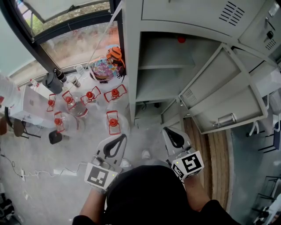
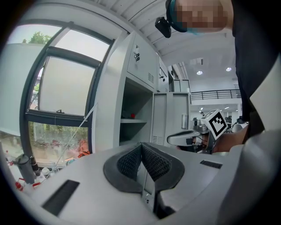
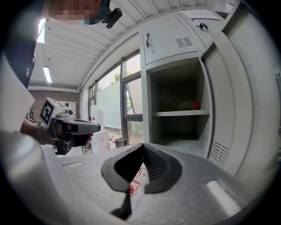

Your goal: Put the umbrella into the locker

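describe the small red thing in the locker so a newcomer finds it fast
Start at the open grey locker. On its inner shelf, toward the right, sits the small round red object. It is the only red thing inside; the other red items stand on the floor by the window.

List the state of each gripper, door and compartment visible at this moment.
Left gripper: shut, nothing between its jaws.
Right gripper: shut, empty.
Locker door: swung wide open.
Locker compartment: open, with a small red thing on its shelf.
Upper locker door: closed.
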`<state>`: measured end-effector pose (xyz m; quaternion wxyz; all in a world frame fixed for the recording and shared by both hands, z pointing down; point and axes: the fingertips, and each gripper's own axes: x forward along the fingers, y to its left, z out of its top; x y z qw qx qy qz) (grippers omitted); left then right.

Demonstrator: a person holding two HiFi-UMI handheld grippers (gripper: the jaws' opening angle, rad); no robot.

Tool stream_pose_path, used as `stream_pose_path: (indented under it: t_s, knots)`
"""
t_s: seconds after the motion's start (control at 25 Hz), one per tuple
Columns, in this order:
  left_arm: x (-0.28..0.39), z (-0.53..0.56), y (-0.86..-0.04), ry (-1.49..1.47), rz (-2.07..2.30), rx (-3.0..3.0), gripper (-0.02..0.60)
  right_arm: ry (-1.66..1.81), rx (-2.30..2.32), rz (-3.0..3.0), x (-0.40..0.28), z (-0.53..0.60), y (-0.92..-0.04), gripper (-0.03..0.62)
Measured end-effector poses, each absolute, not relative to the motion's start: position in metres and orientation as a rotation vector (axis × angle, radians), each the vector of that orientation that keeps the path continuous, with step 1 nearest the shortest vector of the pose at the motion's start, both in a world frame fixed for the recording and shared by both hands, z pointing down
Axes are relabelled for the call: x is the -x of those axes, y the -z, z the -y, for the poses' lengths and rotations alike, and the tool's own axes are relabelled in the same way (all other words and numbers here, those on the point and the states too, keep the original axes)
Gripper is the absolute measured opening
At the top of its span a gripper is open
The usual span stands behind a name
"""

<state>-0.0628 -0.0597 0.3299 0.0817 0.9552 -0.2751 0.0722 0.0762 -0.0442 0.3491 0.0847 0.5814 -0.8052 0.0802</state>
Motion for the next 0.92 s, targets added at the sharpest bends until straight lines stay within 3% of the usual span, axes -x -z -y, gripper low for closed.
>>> stream_pose_path:
  t_s: [0.92]
  knots:
    - [0.066,0.065,-0.338,-0.222,0.818,-2.834,0.008,-0.278,-1.710,2.385,-0.071,0.050,-0.365,-0.003]
